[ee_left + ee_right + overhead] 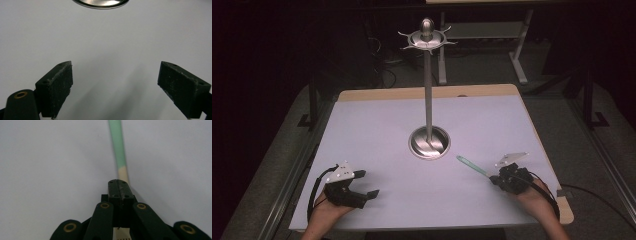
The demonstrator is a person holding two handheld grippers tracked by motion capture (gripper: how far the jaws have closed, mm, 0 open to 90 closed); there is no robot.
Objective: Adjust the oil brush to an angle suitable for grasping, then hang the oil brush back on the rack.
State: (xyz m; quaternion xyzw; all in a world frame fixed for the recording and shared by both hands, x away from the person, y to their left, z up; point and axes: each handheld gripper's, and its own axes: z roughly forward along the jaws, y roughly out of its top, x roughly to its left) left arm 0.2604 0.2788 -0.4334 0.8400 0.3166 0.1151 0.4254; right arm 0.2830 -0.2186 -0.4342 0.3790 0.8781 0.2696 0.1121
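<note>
A slim stick [472,166] with a pale green end and a cream part lies low over the white table [377,125], pointing up-left toward the metal stand. My right gripper [494,179] is shut on its cream end; in the right gripper view the jaws [119,183] meet and the stick [117,145] runs out beyond them. My left gripper [367,183] rests at the front left, open with nothing between its fingers [115,85]. The tall metal stand [428,90] with a hooked top ring stands mid-table on a round base [429,142].
The stand's base rim [100,3] shows at the top of the left gripper view. Beyond the table's wooden far edge [427,92] are dark floor, cables and table legs [517,60].
</note>
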